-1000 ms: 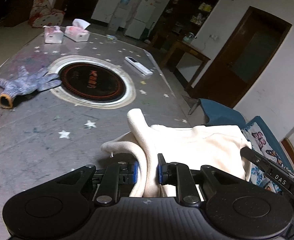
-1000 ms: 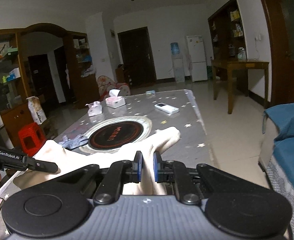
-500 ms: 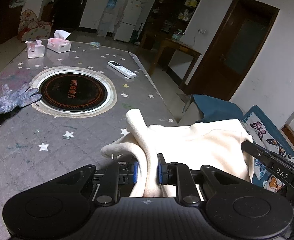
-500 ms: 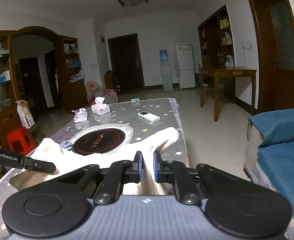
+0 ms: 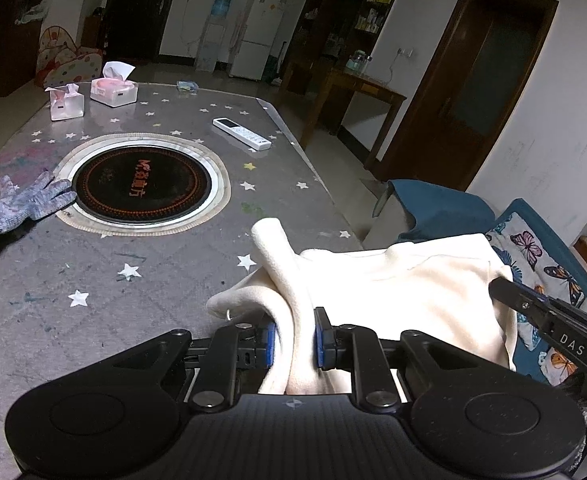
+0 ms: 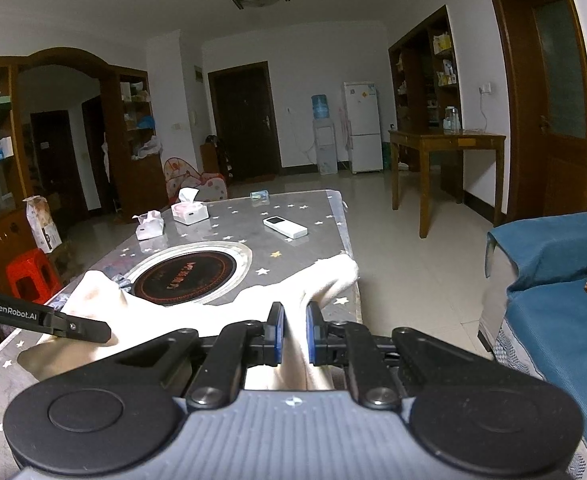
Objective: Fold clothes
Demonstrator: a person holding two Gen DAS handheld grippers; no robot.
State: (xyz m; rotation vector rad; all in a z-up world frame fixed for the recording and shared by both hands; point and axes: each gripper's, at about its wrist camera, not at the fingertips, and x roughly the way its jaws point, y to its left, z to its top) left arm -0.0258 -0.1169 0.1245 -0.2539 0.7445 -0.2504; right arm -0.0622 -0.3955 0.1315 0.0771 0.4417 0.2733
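Observation:
A cream garment [image 5: 397,280] hangs stretched between my two grippers above the near end of the grey star-patterned table [image 5: 165,264]. My left gripper [image 5: 293,338] is shut on a bunched fold of it. My right gripper [image 6: 292,332] is shut on another edge of the same garment [image 6: 197,316]. The right gripper shows at the right of the left wrist view [image 5: 553,320]. The left gripper shows at the left of the right wrist view [image 6: 49,316].
On the table lie a round black hotplate [image 5: 141,184], a grey knit glove [image 5: 21,200], a white remote [image 5: 241,133] and two tissue boxes [image 5: 113,90]. A blue sofa [image 6: 553,280] stands to the right, a red stool [image 6: 29,276] to the left.
Both grippers have risen and tilted back with the garment held taut; the table now looks farther below and more of the room shows.

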